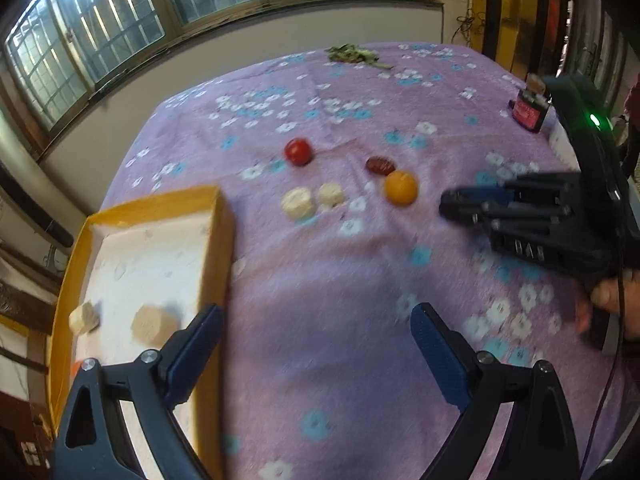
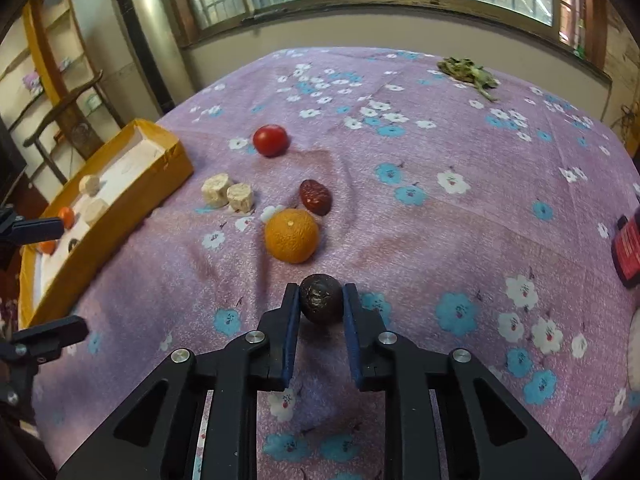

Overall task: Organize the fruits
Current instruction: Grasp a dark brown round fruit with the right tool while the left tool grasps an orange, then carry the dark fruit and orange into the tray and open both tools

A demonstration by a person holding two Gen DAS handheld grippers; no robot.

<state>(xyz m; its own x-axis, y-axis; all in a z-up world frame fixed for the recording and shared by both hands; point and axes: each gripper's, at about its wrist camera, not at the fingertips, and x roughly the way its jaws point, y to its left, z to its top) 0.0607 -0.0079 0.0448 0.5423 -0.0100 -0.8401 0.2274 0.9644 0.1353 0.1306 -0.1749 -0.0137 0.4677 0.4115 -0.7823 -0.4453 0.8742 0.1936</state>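
The right gripper (image 2: 321,300)'s jaws clench the small dark fruit (image 2: 321,298) across its middle; it looks light, firm, roll-prone.

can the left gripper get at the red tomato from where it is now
Probably yes: the left gripper is open and empty above bare cloth, and nothing stands between it and the tomato; the two pale chunks sit just beside that path.

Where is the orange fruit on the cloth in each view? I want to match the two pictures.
Left wrist view: the orange lies right of centre, just below the dark red date.
Right wrist view: the orange lies near centre, ahead of the right gripper.
Shared landmark: the red tomato.
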